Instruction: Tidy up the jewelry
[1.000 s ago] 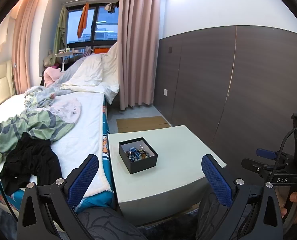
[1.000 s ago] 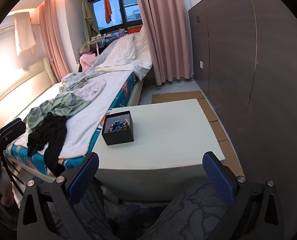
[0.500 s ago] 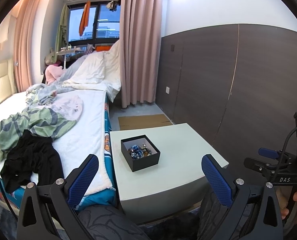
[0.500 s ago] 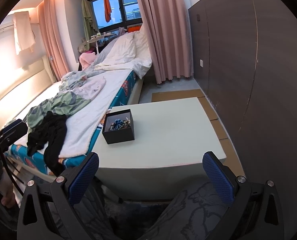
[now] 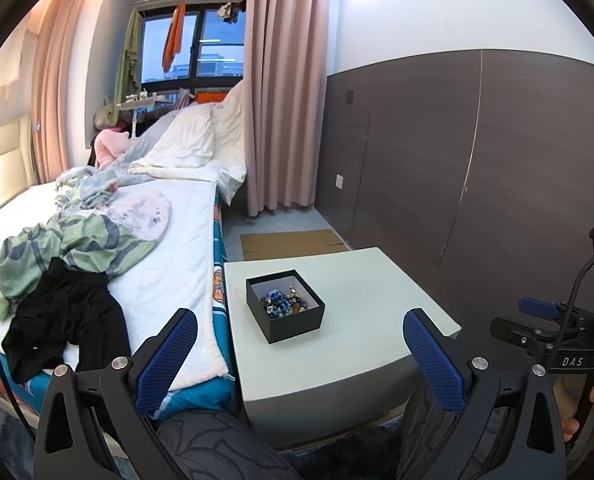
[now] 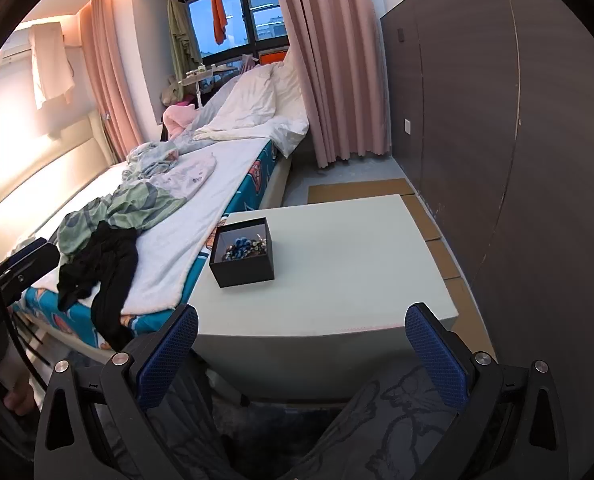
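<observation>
Left gripper (image 5: 300,340): jaws wide apart, empty, short of the table. Right gripper (image 6: 302,338): jaws wide apart, empty, likewise short. Pale table (image 5: 373,344): beside the bed (image 5: 169,276). Black box (image 5: 285,305): open, on the table's bed side, holding tangled jewelry (image 5: 283,301). Pink curtain (image 5: 285,88): beyond, by the window.

Ahead of the left claw (image 5: 300,338), spread wide, the counter (image 5: 369,304) carries only the black box (image 5: 285,305), which stands straight ahead near the counter's left edge. Right of the box the surface lies bare up to the dark wall panel (image 5: 497,184). To the left, the bed (image 5: 169,276) presses against the counter. The right claw (image 6: 302,338), also wide, faces bare counter, with the box ahead and left.
</observation>
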Available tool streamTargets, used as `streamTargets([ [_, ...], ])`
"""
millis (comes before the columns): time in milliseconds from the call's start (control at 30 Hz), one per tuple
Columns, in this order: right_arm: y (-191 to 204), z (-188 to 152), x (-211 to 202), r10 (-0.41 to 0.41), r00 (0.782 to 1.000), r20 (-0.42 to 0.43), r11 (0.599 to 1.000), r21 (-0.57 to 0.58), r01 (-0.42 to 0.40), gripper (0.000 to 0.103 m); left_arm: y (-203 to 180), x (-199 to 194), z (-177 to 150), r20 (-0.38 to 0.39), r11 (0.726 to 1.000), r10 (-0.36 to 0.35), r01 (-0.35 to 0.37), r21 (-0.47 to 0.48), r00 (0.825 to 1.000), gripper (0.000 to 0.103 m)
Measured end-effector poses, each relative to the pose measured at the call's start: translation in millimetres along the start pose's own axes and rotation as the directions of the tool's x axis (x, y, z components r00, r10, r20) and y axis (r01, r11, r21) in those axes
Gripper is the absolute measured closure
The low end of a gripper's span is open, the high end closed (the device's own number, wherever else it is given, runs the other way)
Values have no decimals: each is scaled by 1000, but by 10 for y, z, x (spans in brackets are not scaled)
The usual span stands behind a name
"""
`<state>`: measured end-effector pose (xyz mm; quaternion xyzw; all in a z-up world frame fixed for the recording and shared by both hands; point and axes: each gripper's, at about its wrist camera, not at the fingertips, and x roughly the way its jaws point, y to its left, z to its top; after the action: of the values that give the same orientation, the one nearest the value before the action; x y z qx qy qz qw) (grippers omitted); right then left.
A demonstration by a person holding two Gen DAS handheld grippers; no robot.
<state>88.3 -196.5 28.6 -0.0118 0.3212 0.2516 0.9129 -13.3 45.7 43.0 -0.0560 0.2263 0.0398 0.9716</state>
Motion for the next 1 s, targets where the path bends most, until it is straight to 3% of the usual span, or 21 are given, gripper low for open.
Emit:
streamTargets([
  [1000, -69, -4, 99, 2, 1000, -8, 1000, -5, -2, 0, -5, 77, -39, -10, 1000, 11, -11, -6, 1000, 1],
])
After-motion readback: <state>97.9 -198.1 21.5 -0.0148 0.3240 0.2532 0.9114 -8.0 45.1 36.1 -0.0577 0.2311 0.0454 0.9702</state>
